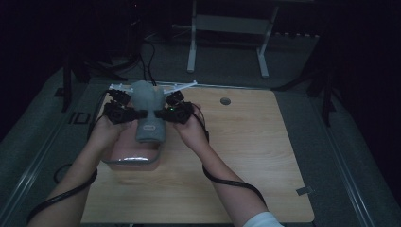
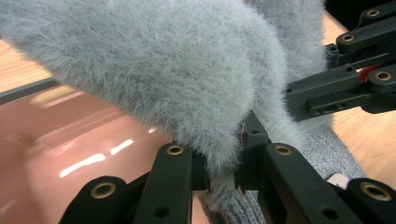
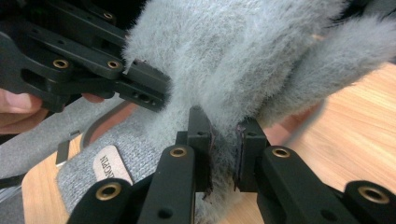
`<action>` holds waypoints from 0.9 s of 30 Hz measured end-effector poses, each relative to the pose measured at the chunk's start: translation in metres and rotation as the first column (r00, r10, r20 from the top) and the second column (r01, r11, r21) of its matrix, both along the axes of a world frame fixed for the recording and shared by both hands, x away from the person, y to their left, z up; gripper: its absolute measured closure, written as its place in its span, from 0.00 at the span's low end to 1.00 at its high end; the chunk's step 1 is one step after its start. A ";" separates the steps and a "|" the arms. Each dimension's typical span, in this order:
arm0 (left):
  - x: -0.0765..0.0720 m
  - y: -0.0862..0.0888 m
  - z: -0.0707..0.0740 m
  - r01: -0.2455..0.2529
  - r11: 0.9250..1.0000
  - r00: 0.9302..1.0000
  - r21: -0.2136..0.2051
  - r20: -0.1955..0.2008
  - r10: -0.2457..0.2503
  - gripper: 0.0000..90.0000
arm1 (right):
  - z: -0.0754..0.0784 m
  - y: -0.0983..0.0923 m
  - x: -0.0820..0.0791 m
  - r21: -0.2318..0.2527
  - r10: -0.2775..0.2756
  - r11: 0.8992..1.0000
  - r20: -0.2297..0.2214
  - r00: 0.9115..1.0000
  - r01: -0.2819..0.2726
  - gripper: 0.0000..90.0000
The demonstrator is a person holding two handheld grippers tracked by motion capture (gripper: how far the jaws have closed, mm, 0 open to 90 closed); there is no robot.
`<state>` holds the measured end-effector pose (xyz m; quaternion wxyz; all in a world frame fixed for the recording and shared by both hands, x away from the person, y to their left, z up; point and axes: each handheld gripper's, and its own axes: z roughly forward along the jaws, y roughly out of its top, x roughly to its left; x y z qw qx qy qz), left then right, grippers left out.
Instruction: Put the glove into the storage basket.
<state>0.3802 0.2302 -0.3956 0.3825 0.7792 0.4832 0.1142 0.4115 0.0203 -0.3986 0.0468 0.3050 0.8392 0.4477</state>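
both grippers clamp the grey fuzzy slipper point(image 1: 145, 111) — left gripper point(image 1: 126, 113) and right gripper point(image 1: 166, 112) at opposite sides, lifting it level just above the pink tub point(image 1: 130, 158) — likely to drop it in.

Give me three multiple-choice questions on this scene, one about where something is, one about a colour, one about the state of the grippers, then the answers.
1. Where is the fuzzy garment?
A. Lifted over the pink tub
B. Flat at the table's far right corner
C. On the floor

2. What colour is the garment?
A. Red
B. Grey
C. Yellow

3. What are the left gripper and right gripper doing?
A. Both hang open beside the garment
B. Only the left one grips
C. Each is shut on the garment

Answers: 1 A, the high view shows it held up above the tub on the table. 2 B, its fleece is grey in every view. 3 C, each gripper view shows fleece pinched between the fingers.
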 end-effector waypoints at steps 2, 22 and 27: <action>0.000 0.010 -0.007 -0.015 1.000 1.000 0.011 -0.022 0.015 0.88 | -0.007 0.013 0.000 -0.010 0.005 1.000 -0.006 1.000 -0.005 0.89; 0.022 0.023 -0.100 -0.066 0.993 0.966 0.094 -0.244 0.088 0.88 | -0.092 0.073 0.012 -0.280 -0.059 0.960 -0.127 0.990 0.022 0.88; 0.030 0.020 -0.106 -0.068 0.988 0.952 0.136 -0.286 0.104 0.88 | -0.094 0.084 0.012 -0.371 -0.054 0.928 -0.082 0.995 0.019 0.82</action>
